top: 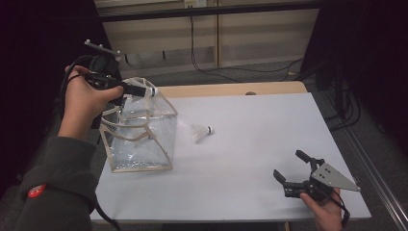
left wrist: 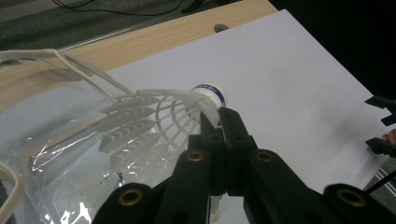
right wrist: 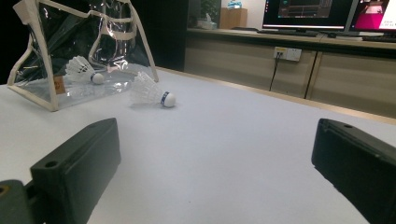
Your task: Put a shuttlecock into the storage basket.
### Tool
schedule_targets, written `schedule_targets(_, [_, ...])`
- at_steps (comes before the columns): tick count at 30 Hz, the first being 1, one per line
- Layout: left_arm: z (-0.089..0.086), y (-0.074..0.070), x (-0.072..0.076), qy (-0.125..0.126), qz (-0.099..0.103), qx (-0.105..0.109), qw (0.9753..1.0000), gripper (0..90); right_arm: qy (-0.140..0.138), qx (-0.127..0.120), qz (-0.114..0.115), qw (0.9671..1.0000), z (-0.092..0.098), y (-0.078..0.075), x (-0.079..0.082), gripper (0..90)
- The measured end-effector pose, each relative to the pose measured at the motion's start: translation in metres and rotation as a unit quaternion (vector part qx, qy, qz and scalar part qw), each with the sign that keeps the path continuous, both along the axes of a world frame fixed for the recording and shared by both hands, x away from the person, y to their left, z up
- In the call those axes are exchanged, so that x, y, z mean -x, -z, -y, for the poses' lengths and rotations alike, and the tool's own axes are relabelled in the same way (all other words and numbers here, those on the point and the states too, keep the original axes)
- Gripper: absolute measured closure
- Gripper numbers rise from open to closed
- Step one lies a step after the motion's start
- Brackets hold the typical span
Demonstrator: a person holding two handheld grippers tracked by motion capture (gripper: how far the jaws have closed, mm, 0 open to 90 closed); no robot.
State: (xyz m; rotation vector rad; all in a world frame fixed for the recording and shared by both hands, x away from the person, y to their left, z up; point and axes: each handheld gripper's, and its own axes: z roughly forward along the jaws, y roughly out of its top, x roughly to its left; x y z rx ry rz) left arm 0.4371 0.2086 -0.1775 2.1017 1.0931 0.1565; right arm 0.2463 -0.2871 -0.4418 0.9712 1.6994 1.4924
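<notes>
My left gripper (top: pixel 143 90) is held above the top edge of a clear bag with beige trim (top: pixel 139 144) at the table's left. It is shut on the skirt of a white shuttlecock (left wrist: pixel 154 121), whose cork (top: pixel 153 91) points right. In the left gripper view the jaws (left wrist: pixel 219 119) pinch the skirt just behind the cork. A second shuttlecock (top: pixel 202 132) lies on the white sheet to the right of the bag. A third shuttlecock (right wrist: pixel 84 70) lies inside the bag (right wrist: pixel 28 91). My right gripper (top: pixel 287 163) rests open near the front right corner, nothing between its jaws.
A white sheet (top: pixel 250 144) covers the wooden table (top: pixel 231 89). Cabinets and cables (top: pixel 202 53) lie beyond the far edge. Monitors (right wrist: pixel 308 11) stand on a bench in the right gripper view. The loose shuttlecock (right wrist: pixel 149 91) lies well ahead of the right jaws.
</notes>
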Motion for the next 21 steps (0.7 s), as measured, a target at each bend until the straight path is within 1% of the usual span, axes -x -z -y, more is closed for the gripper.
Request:
schedule_targets(3, [-0.004, -0.001, 0.001, -0.004, 0.000, 0.005, 1.0000, 89.9, -0.002, 0.002, 0.001, 1.0000, 0.000, 0.000, 0.000, 1.5])
schedule_targets(10, [-0.012, -0.001, 0.001, -0.013, 0.003, -0.004, 0.9999, 89.9, -0.002, 0.002, 0.001, 1.0000, 0.000, 0.000, 0.000, 1.5])
schedule_targets(14, [-0.017, 0.001, 0.001, -0.019, 0.000, -0.007, 0.9998, 89.8, -0.003, 0.002, 0.001, 1.0000, -0.001, 0.000, 0.000, 1.5])
schedule_targets(16, [-0.019, 0.001, 0.001, -0.021, 0.002, -0.014, 0.9997, 89.8, -0.002, 0.002, 0.000, 1.0000, 0.000, 0.000, 0.000, 1.5])
schedule_targets(18, [-0.021, 0.000, 0.002, -0.022, 0.003, -0.013, 0.9997, 89.8, -0.001, 0.002, 0.001, 1.0000, 0.000, 0.000, 0.000, 1.4])
schedule_targets(21, [-0.022, 0.001, 0.002, -0.023, 0.003, -0.017, 0.9996, 89.8, -0.002, 0.001, 0.000, 1.0000, -0.001, 0.000, 0.000, 1.5])
